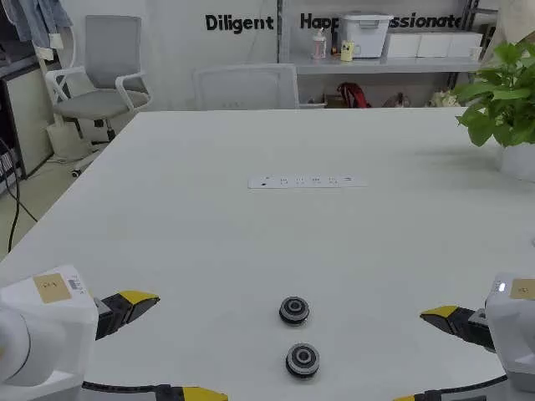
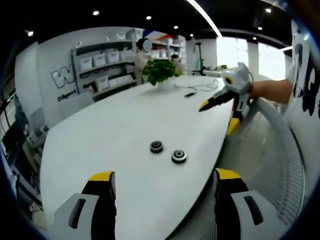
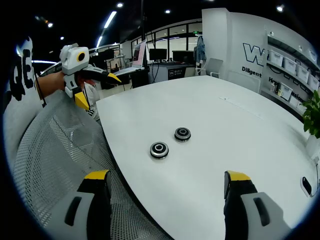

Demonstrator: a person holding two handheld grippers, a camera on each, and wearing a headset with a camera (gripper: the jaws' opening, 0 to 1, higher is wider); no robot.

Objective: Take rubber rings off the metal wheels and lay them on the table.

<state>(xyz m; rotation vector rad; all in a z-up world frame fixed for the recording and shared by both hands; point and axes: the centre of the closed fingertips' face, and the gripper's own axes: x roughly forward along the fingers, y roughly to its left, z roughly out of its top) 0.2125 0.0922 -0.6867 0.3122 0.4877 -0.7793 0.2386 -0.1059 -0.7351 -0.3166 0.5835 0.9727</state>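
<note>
Two small metal wheels with dark rubber rings lie flat on the white table (image 1: 251, 242) near its front edge. One wheel (image 1: 294, 310) (image 2: 156, 146) (image 3: 182, 134) lies a little farther in. The other wheel (image 1: 302, 360) (image 2: 178, 157) (image 3: 159, 150) is closer to the edge. My left gripper (image 1: 171, 347) (image 2: 165, 175) (image 3: 100, 91) stands open at the front left, well clear of both wheels. At the front right my right gripper (image 1: 418, 357) (image 3: 167, 175) (image 2: 217, 118) is open too. Nothing sits between either pair of yellow-tipped jaws.
A flush power strip (image 1: 307, 181) runs across the table's middle. A potted plant (image 1: 501, 100) stands at the far right edge. Office chairs (image 1: 100, 75) and shelves with boxes (image 1: 368, 33) are behind the table.
</note>
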